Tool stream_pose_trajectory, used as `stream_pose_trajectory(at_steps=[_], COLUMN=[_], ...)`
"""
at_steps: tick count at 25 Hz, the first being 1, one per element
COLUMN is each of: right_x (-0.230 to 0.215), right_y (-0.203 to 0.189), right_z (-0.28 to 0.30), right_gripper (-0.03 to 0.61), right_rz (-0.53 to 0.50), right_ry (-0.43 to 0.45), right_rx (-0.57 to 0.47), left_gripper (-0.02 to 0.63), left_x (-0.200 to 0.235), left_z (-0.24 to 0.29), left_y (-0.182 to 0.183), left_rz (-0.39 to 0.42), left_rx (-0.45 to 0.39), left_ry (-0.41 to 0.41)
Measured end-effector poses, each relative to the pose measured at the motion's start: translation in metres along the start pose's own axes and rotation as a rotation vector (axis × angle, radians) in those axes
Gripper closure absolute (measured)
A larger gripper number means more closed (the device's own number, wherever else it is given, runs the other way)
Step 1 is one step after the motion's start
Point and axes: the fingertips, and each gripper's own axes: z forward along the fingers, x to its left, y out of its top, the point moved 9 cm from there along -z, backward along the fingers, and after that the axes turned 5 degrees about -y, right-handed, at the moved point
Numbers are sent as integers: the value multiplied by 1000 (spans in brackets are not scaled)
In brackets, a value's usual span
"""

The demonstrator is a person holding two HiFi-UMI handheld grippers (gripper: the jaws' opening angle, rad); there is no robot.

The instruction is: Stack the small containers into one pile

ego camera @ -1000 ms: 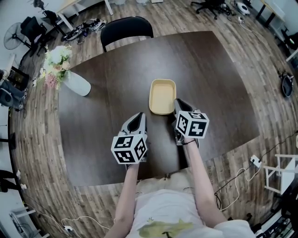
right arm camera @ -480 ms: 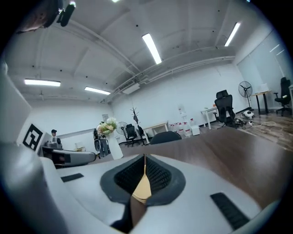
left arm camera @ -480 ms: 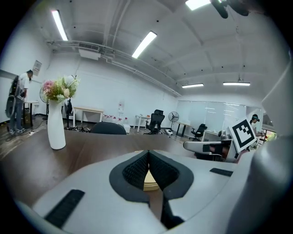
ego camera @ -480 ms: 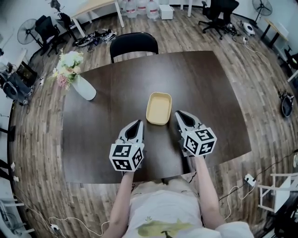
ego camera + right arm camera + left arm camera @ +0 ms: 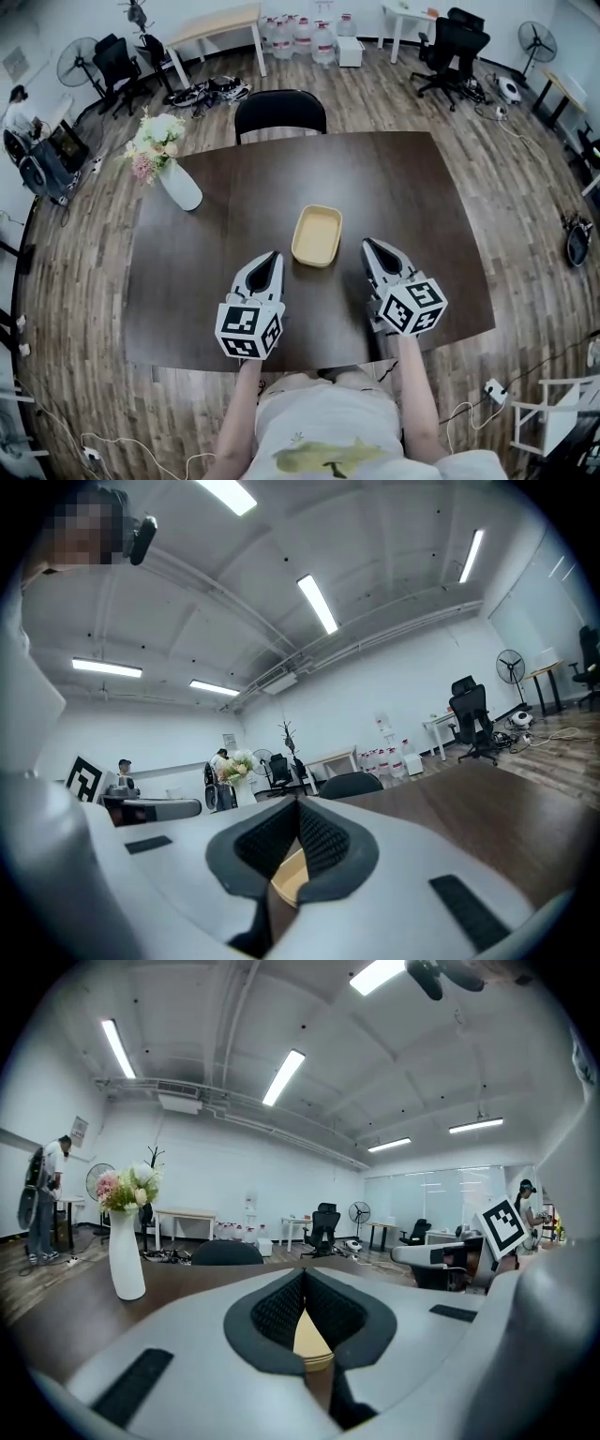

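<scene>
Sitting central on the surface (image 5: 422, 206), the container stack (image 5: 316, 235) lies just ahead, between left claw (image 5: 265, 260) and right claw (image 5: 375, 247), both pinched together, empty; layer count unclear.

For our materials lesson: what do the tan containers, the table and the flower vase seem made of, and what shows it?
The containers: probably plastic, matte pale tan; thin rounded rim, even colour.
The table: wood or wood-look veneer, dark brown, low sheen; faint streaks like grain.
The vase: likely ceramic, possibly plastic; smooth, opaque white surface.
</scene>
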Motion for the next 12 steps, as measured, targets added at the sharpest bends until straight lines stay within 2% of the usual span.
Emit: stream_pose_trajectory(at_steps=[12], right_x=[4], right_y=[13], right_z=[-12], right_gripper=[557], right_rz=[-41], right_ry=[25], right_rx=[-41], left_gripper=[589], left_x=[2], left_z=[-24], left_y=[9], left_rz=[-4], left_rx=[-75], left_ry=[87])
